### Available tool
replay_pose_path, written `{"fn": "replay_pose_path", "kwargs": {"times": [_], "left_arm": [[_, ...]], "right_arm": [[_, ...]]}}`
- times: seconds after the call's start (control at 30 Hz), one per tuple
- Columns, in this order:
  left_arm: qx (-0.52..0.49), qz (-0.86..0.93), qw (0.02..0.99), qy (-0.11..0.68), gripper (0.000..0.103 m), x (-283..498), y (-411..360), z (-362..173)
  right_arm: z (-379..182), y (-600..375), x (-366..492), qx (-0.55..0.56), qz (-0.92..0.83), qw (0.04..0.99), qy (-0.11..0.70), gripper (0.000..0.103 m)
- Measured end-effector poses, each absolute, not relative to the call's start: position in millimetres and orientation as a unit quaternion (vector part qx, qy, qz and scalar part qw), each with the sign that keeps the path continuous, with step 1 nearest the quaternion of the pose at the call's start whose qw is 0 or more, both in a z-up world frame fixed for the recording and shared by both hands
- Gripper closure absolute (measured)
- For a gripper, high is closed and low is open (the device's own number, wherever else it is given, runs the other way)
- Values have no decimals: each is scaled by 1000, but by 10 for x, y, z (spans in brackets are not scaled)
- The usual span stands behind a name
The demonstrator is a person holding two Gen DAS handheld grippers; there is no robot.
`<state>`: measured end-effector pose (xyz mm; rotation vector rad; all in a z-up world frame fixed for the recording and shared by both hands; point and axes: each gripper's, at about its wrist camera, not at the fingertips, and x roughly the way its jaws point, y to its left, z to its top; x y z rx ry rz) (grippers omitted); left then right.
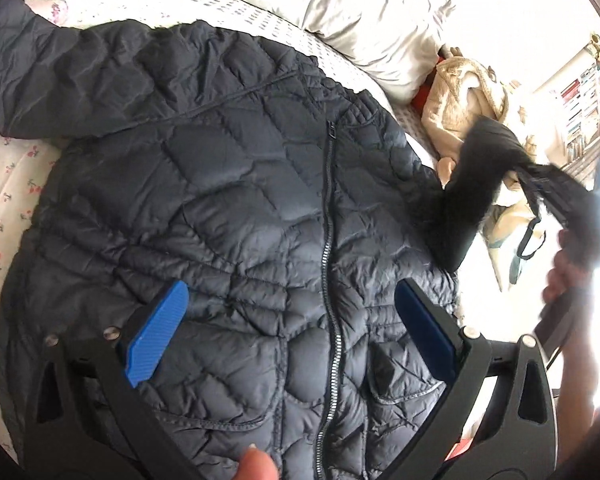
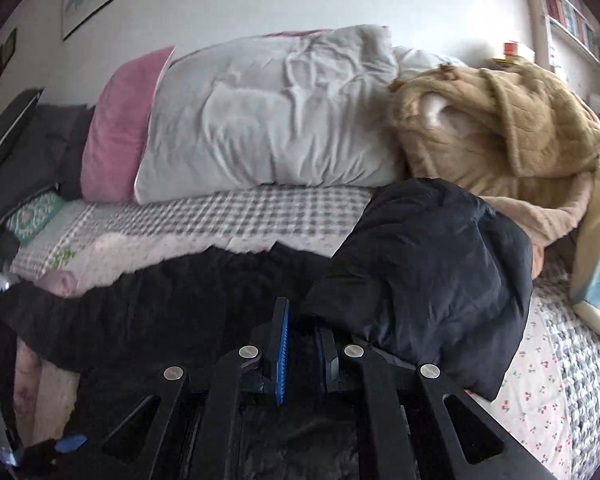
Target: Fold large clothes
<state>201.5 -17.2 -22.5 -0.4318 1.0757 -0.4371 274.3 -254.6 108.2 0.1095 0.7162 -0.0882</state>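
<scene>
A dark navy quilted puffer jacket (image 1: 236, 208) lies front-up on the bed (image 1: 8, 184), zip closed, its body spread flat and one sleeve stretched off toward the far left. The other sleeve (image 1: 472, 184) is lifted off the bed at the right, pinched in the right tool (image 2: 300, 344), whose blue-padded jaws stand almost together on a fold of the dark fabric near the cuff. The left tool (image 1: 288, 332) hovers over the near hem with its jaws wide apart and nothing between them.

The main risk, as I judge it, is the sleeve slipping out. The shell looks slick and puffy, and only a thin bite of cloth sits between the pads; a fast swing across the chest could pull it free and drop it crooked. A second risk is that the whole jacket drags toward the right with the pull, since nothing pins the body down; the open left tool could press on the hem to stop that. The trapped air in the quilting may also make the folded sleeve spring back. A tan fleece blanket (image 2: 500, 128) and a grey-white pillow (image 2: 268, 120) lie close at the far side, so a wide swing could catch them.
</scene>
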Motion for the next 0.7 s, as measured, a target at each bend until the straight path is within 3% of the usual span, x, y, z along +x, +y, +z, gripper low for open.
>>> {"fn": "replay_pose_path", "kwargs": {"times": [0.13,0.23,0.27,0.3,0.33,0.43,0.7], "left_arm": [[-201,-197,812,512,1,2044,-139,-240],[-184,-195,817,510,1,2037,-147,-238],[-178,-193,819,510,1,2036,-151,-238],[-170,-191,822,508,1,2030,-158,-236],[-160,-187,826,507,1,2028,-174,-237],[-144,-183,830,507,1,2035,-216,-257],[-94,-161,860,475,1,2270,-454,-156]], "right_arm": [[374,-2038,2987,40,10,899,435,88],[-154,-1941,3122,117,68,850,510,82],[-261,-1972,3112,164,95,839,510,60],[-299,-2015,3091,191,108,835,505,22],[-319,-2074,3057,220,118,832,495,17],[-242,-2296,2880,259,111,840,463,17],[-127,-2775,2165,183,22,883,432,17]]}}
